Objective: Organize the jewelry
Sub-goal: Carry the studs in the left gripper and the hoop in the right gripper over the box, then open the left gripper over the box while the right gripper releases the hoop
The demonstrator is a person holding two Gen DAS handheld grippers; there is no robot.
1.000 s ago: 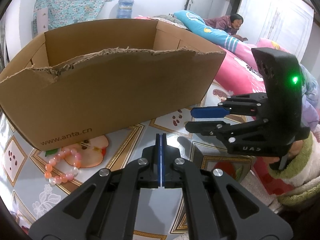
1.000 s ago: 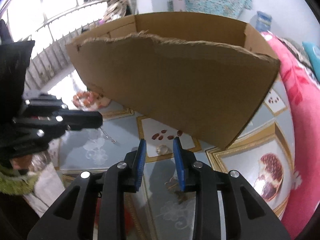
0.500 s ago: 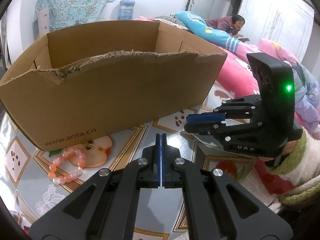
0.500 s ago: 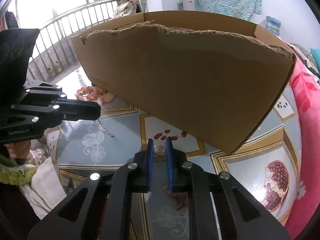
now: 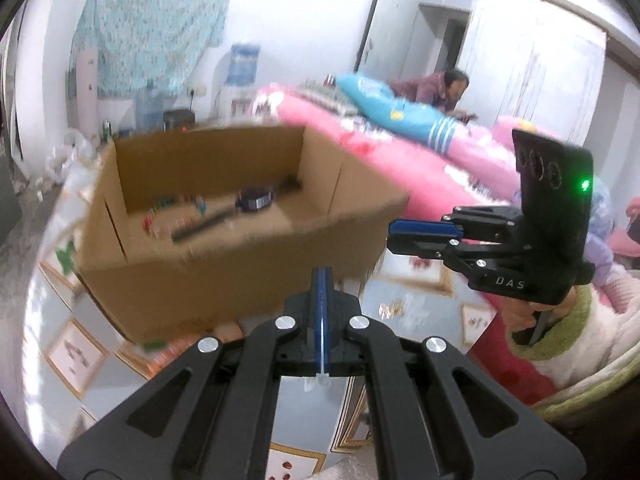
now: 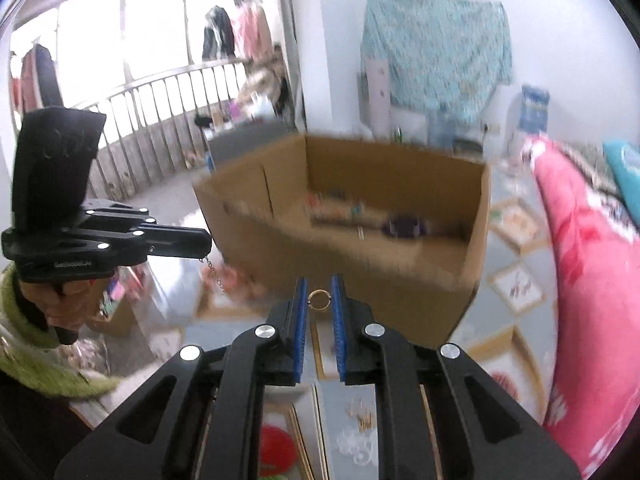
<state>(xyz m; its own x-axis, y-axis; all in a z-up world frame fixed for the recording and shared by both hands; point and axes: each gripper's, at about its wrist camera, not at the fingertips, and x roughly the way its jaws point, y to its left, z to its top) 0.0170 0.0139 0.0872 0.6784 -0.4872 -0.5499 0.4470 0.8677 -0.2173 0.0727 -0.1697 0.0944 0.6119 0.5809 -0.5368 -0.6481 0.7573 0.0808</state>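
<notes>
Two pieces of jewelry are in the air, one per claw. In the right wrist view, the right claw [image 6: 320, 300] has just been closing, and its blue pads [image 6: 301, 312] now stand narrowly apart with a small gold ring [image 6: 319, 300] pinched across its width between them — held up in front of the near wall of the cardboard box [image 6: 400, 276]. By my judgement the ring is light, rigid and smooth, so it could roll or pop out of a flat-pad grip; squeezing it across the band, as here, looks like the sensible hold, with the claw kept from tilting. The left claw [image 5: 322, 280] is pressed fully together in its own view; from the right wrist camera a thin chain [image 6: 212, 274] dangles from its tip, so it seems clamped on that. I expect the chain is limp, almost weightless and prone to swinging or snagging on the torn cardboard rim. Inside the box lie a dark wristwatch [image 5: 254, 199] and some small coloured pieces, too blurred to name. More gold bits [image 6: 362, 416] lie on the patterned desk [image 6: 516, 288] below.
</notes>
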